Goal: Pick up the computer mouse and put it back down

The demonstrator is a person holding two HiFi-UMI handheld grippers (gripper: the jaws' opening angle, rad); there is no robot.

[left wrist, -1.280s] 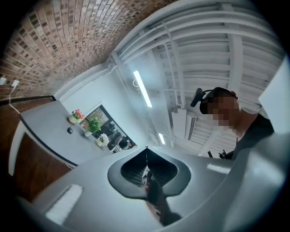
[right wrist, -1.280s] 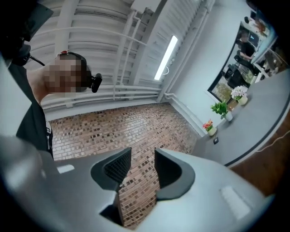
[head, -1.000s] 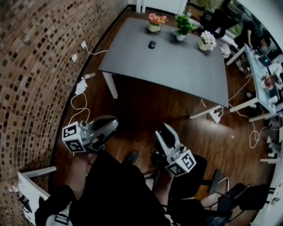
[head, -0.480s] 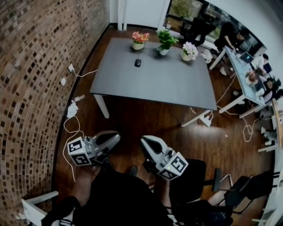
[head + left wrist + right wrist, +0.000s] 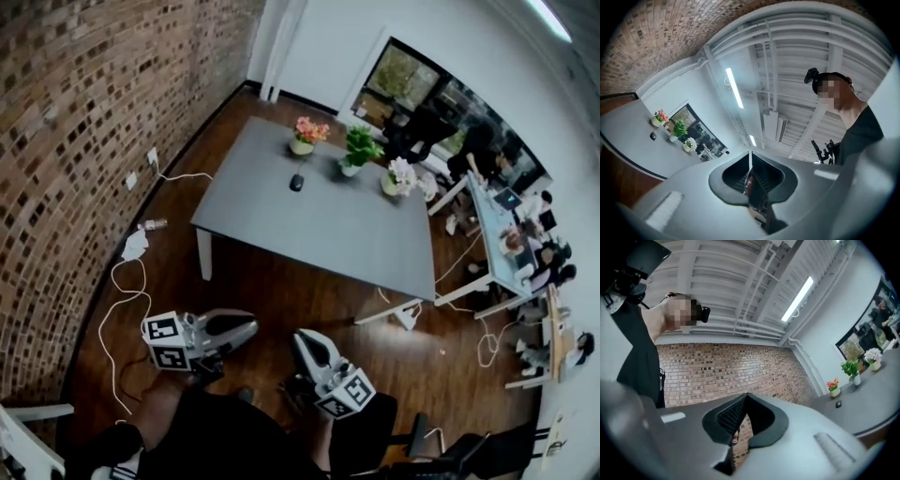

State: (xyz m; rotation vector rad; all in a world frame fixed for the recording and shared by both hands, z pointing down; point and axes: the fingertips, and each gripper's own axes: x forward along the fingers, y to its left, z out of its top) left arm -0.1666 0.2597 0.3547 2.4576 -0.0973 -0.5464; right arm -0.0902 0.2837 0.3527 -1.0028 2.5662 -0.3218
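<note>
Right gripper [image 5: 302, 341] jaws have just been closing and are seen pressed together, nothing between them; left gripper [image 5: 249, 326] jaws are likewise together and empty. The computer mouse [image 5: 296, 182] is noted lying on the far part of the worktop [image 5: 319, 230], near the pink flower pot [image 5: 302, 138], well apart from both grippers. This lie is judged to fit a mouse awaiting pickup or one set back down.

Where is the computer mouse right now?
In the head view the computer mouse lies on the grey table, toward its far left end, just in front of the pink-flower pot and left of the green plant.
</note>
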